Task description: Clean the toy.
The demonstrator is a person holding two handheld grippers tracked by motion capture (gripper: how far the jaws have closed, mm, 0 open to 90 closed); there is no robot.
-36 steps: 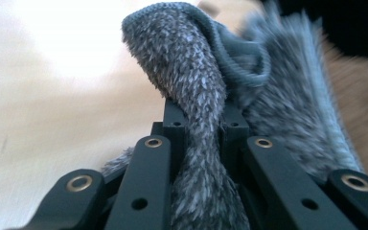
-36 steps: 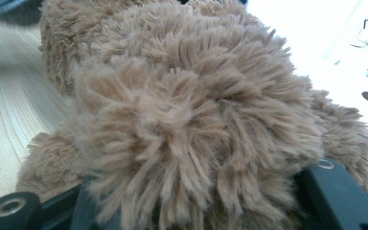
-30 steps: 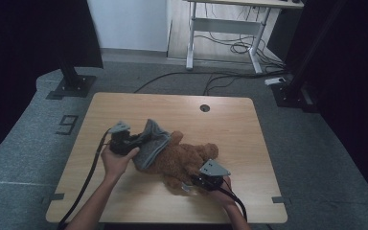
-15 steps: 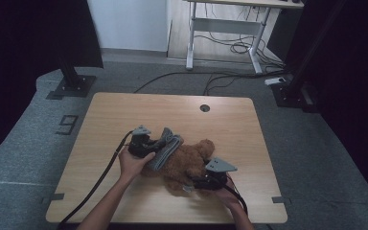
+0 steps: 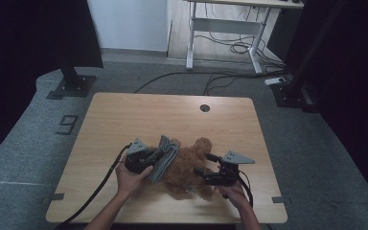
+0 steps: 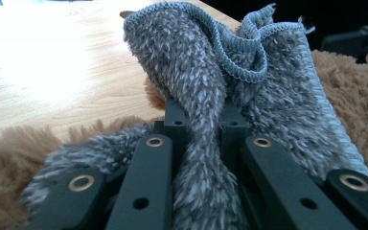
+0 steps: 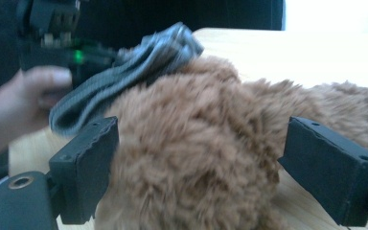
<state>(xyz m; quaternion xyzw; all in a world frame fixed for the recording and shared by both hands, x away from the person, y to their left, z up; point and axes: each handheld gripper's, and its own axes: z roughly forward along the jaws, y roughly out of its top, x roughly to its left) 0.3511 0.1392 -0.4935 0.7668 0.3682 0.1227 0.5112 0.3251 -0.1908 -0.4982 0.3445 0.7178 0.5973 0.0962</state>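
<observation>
— Left gripper [image 5: 149, 160]?
— Clamping the grey cloth [image 6: 206, 91], draped over the brown plush toy [image 5: 189, 165] lying near-centre on the table [image 5: 124, 115].
— Right gripper [image 7: 220, 167]?
— Jaws just opening, straddling the toy, pads apart from it.

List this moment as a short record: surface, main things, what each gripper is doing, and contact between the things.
surface: wooden table
toy: brown plush toy lying on the table
cloth: grey fuzzy cloth, draped against the toy's left side
left gripper: shut on the cloth, which is pinched between its jaws
right gripper: its jaws have just been opening; they stand wide with the toy's fur between them, one pad seemingly brushing the fur but not squeezing
contact: cloth touches the toy
</observation>
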